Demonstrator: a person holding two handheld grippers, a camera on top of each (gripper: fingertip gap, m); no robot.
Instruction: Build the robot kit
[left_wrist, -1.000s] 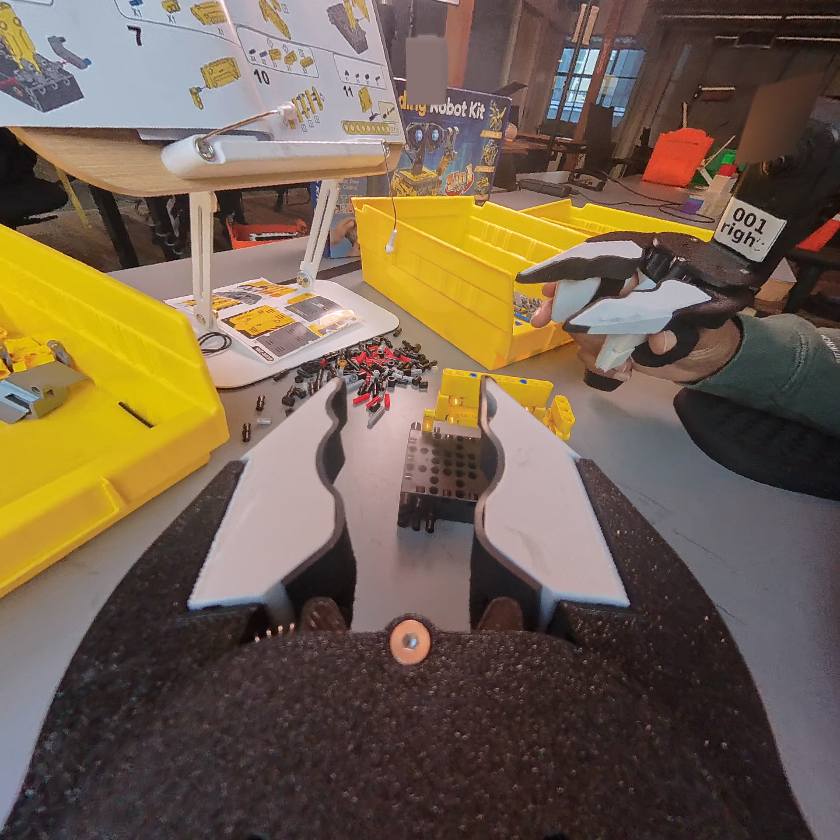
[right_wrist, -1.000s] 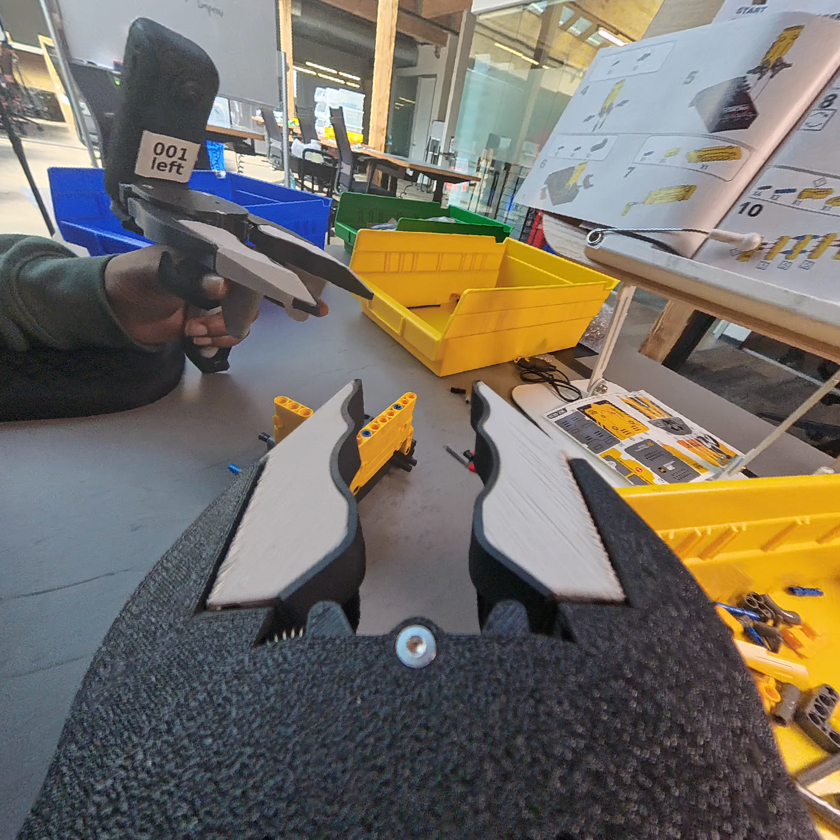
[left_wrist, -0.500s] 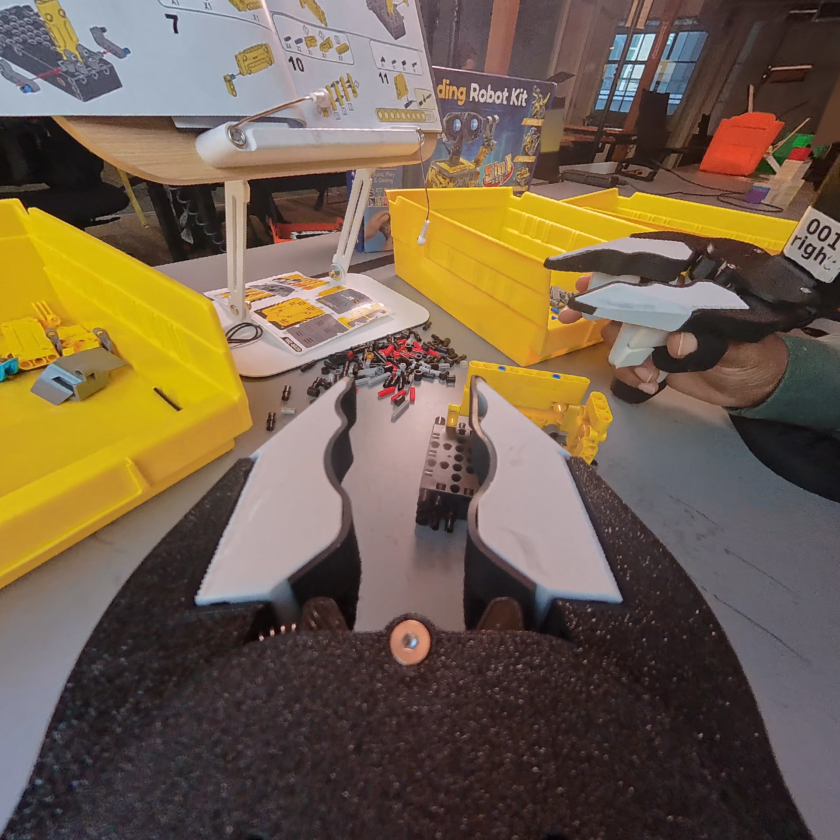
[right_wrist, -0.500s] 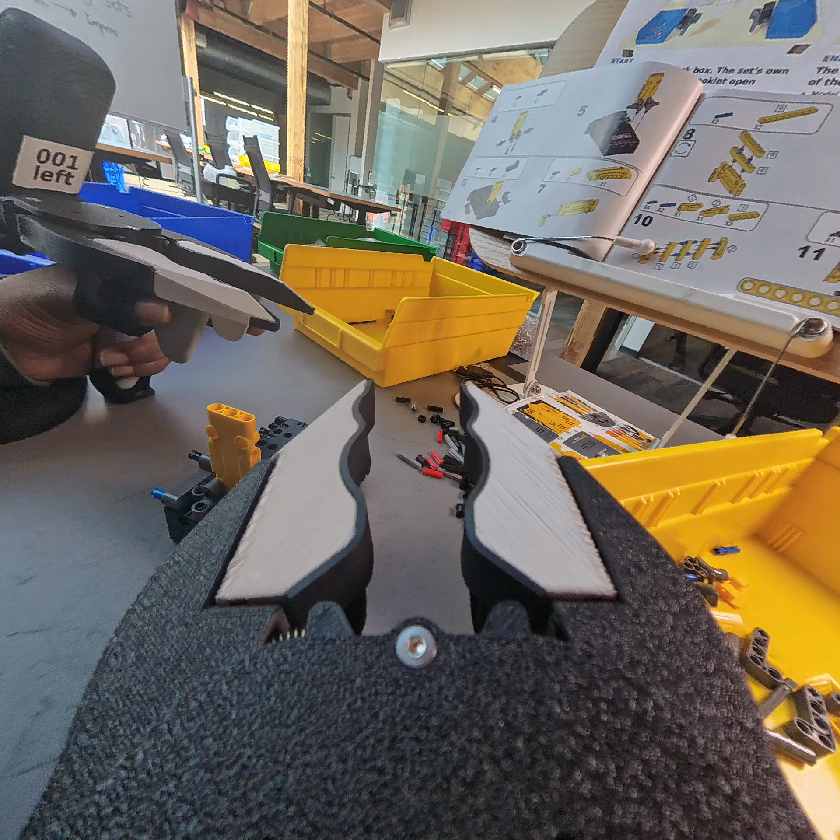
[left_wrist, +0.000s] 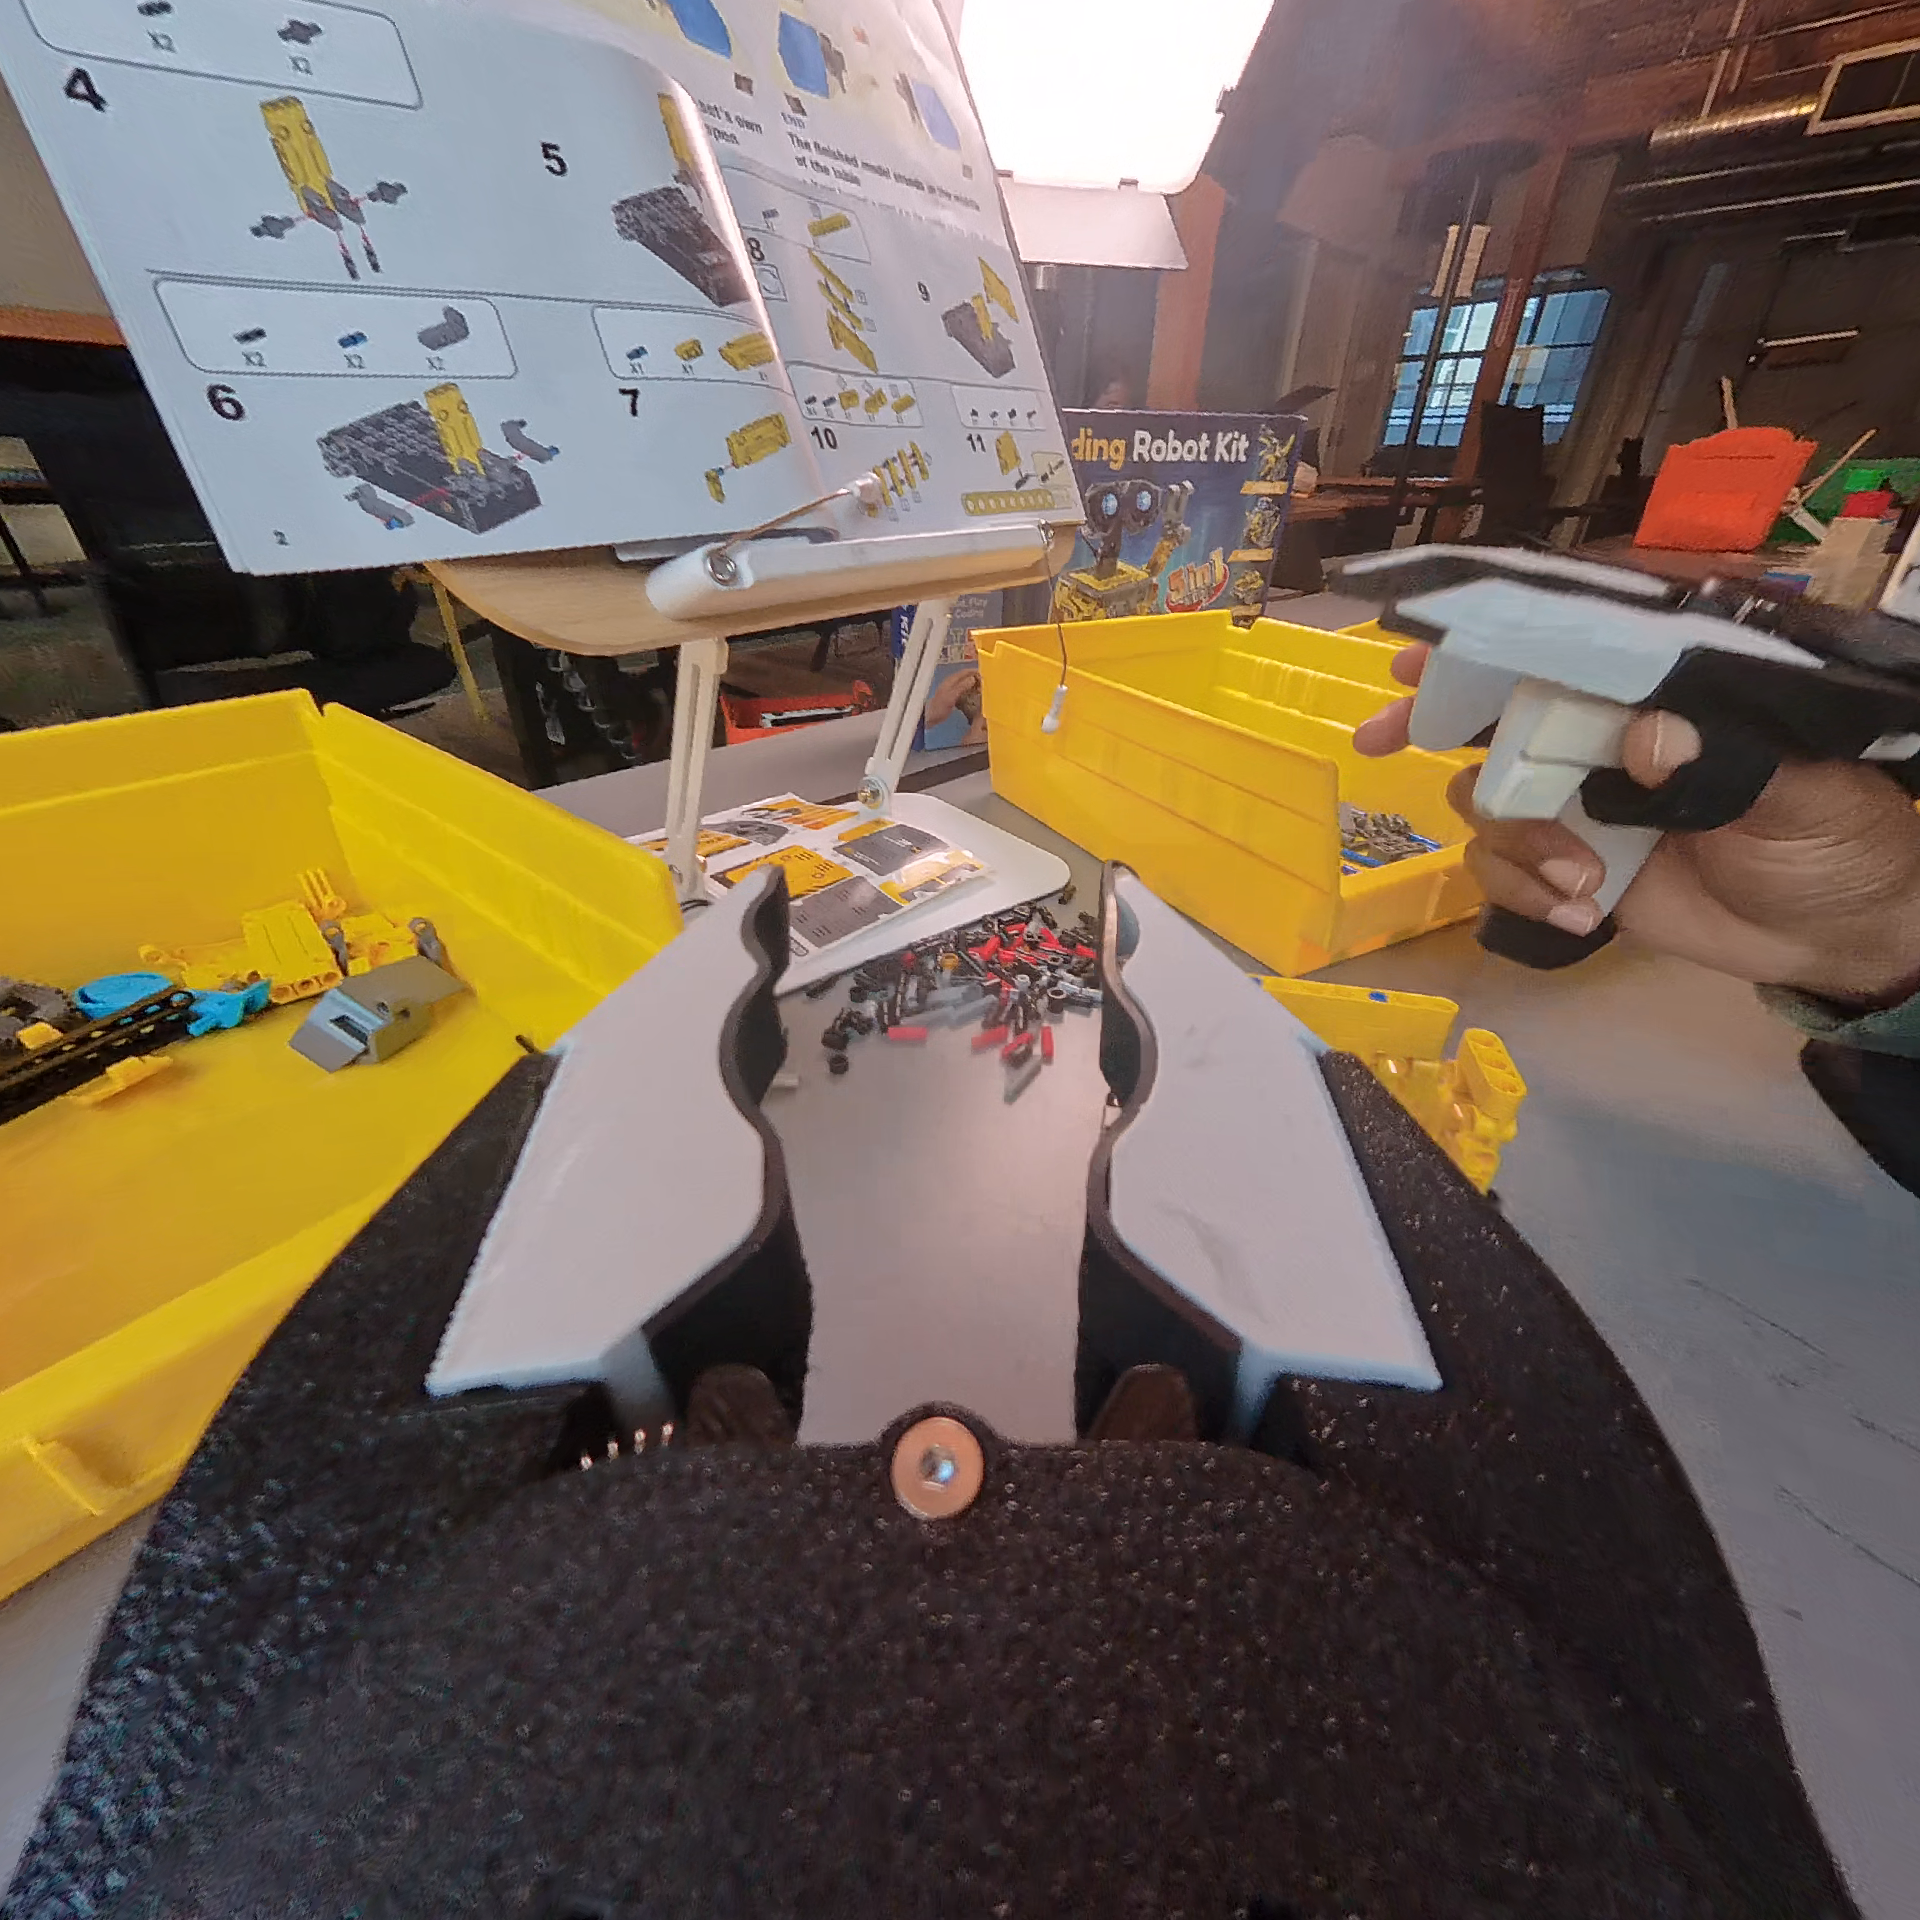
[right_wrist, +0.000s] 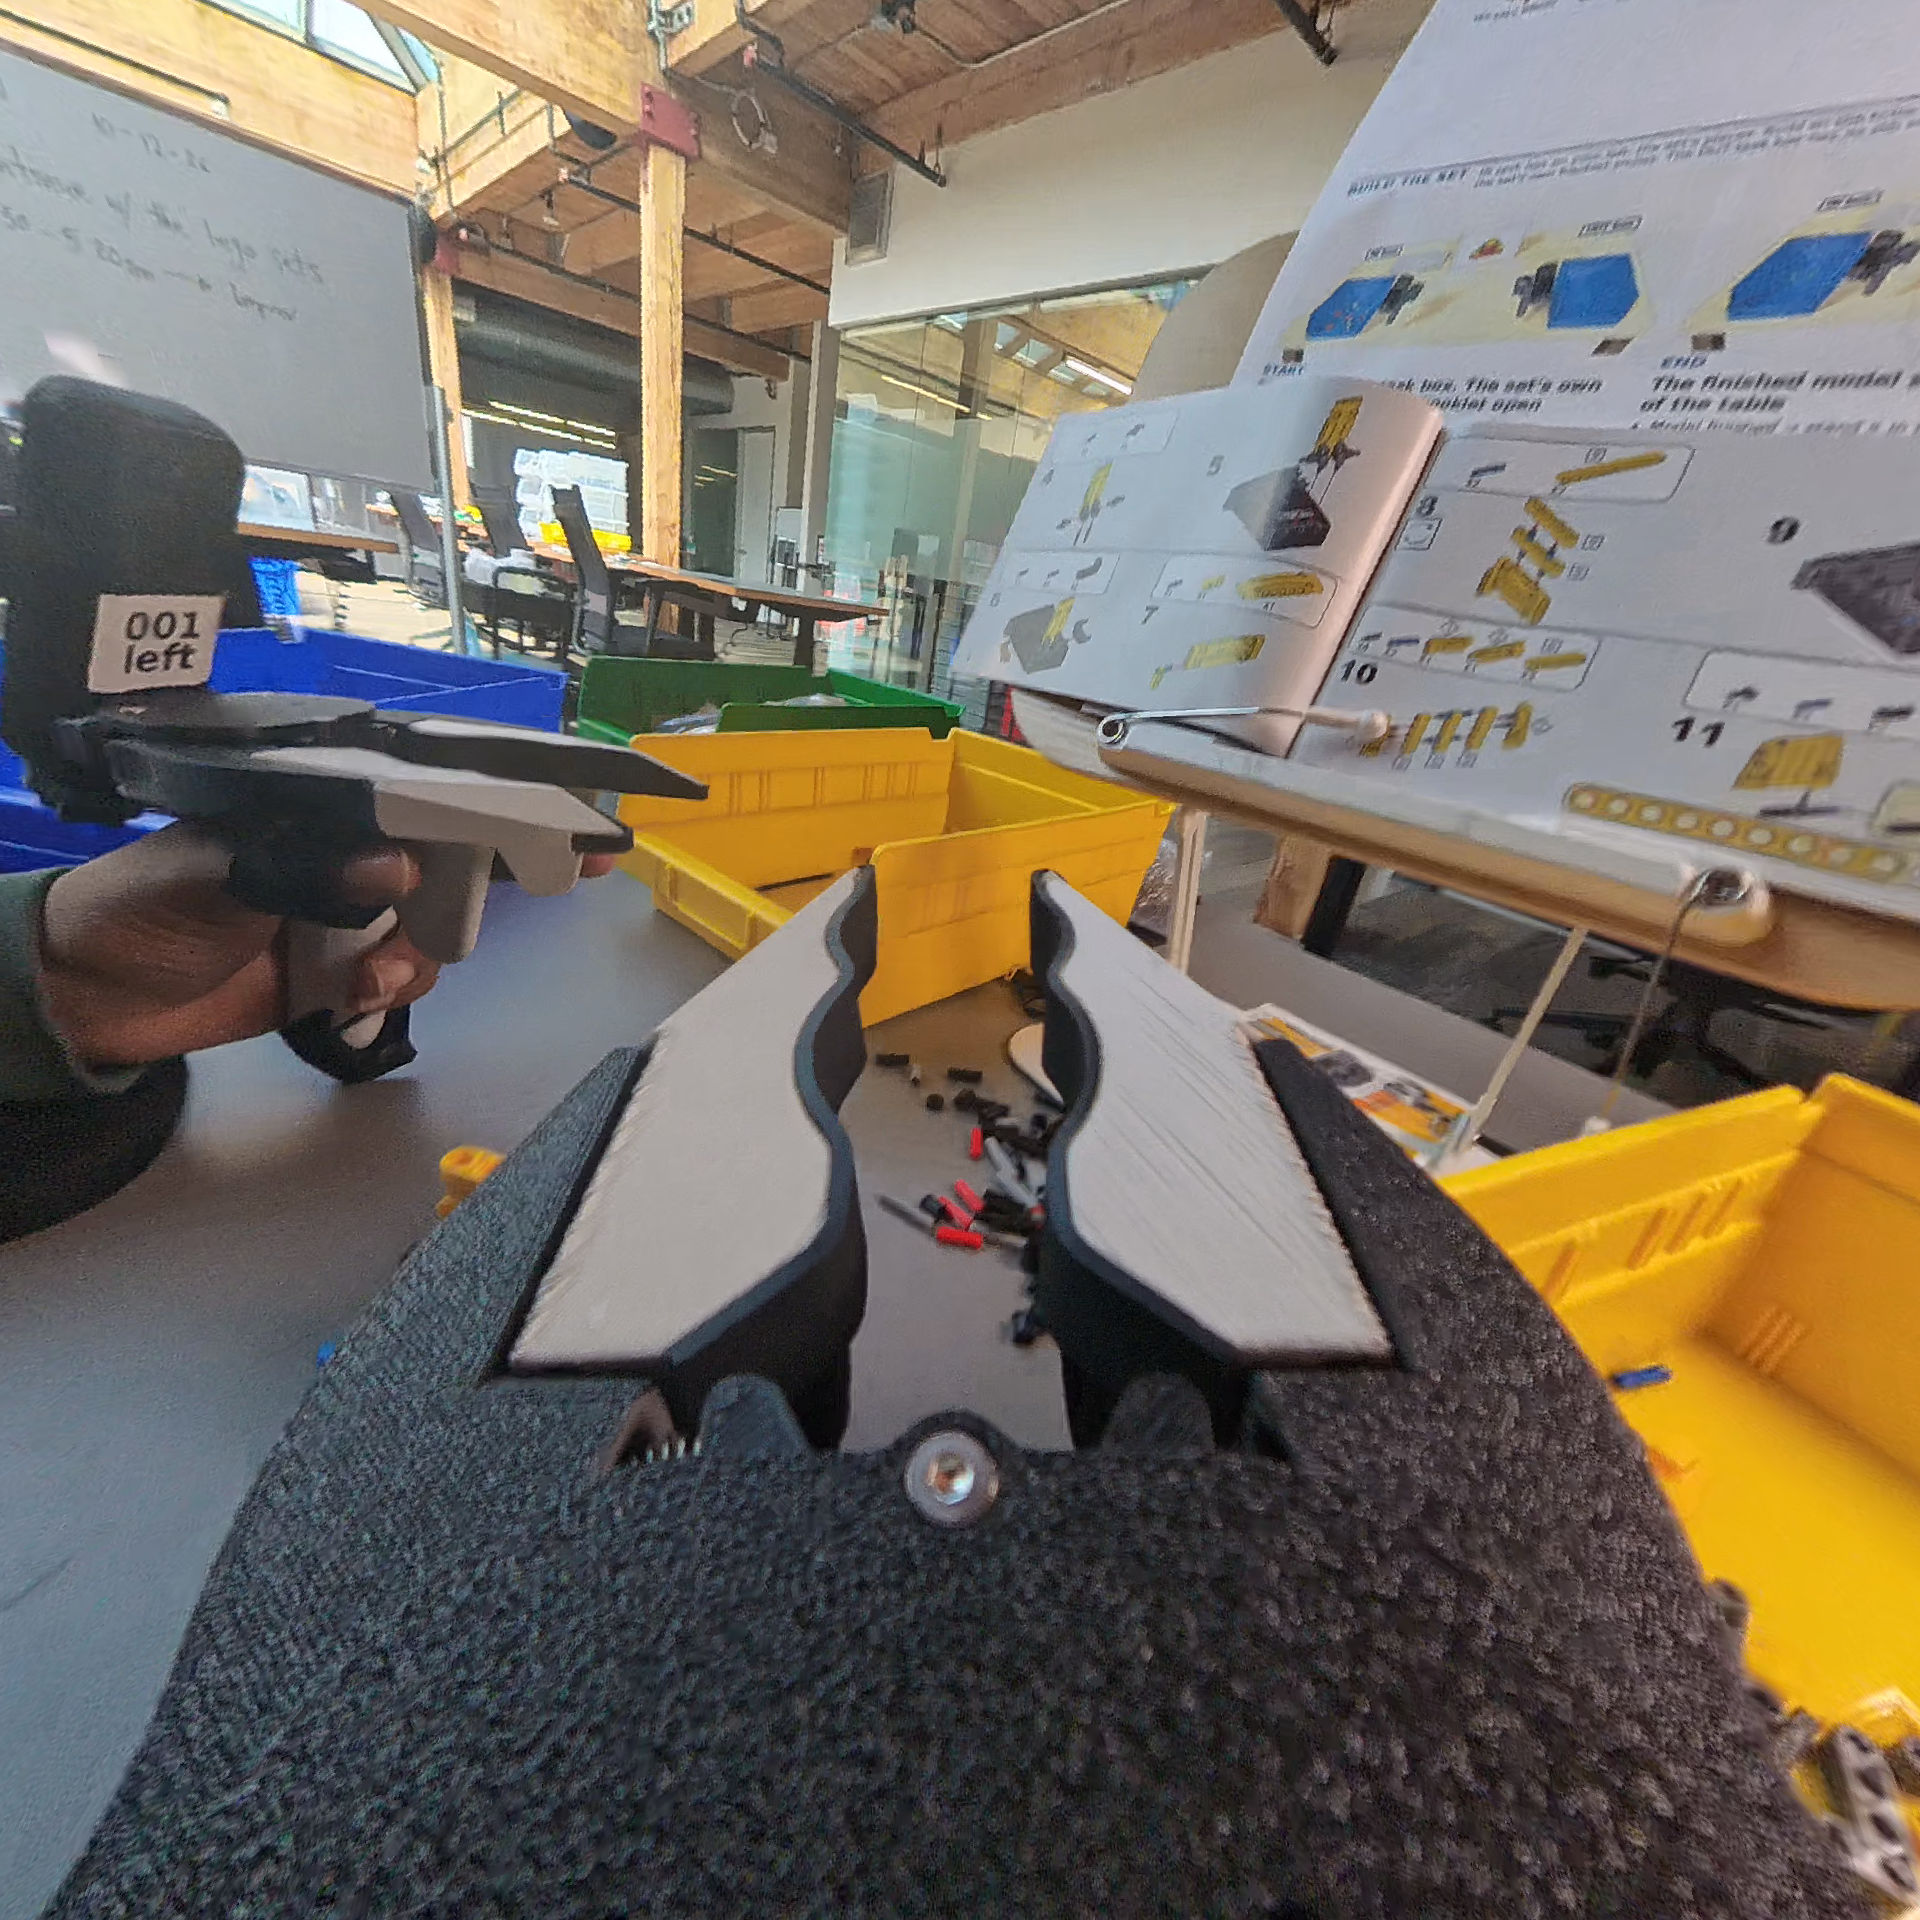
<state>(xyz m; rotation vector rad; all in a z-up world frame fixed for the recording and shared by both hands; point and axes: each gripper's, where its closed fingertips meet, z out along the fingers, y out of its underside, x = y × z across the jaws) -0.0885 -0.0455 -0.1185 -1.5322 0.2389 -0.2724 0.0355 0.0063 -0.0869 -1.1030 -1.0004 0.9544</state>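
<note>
Two grippers are hovering over a grey table (left_wrist: 1714, 1299), both with jaws apart and holding nothing. Left gripper (left_wrist: 940, 935) is pointing at a pile of small black and red pins (left_wrist: 966, 997) lying near a white stand (left_wrist: 966, 862) that is propping up an open booklet (left_wrist: 468, 291). Right gripper (right_wrist: 951, 914) is aiming at the same pins (right_wrist: 987, 1164) from the other side. Yellow bins (left_wrist: 1195, 769) are sitting around them; a yellow block piece (left_wrist: 1455, 1081) is lying just beside the left gripper's right finger.
</note>
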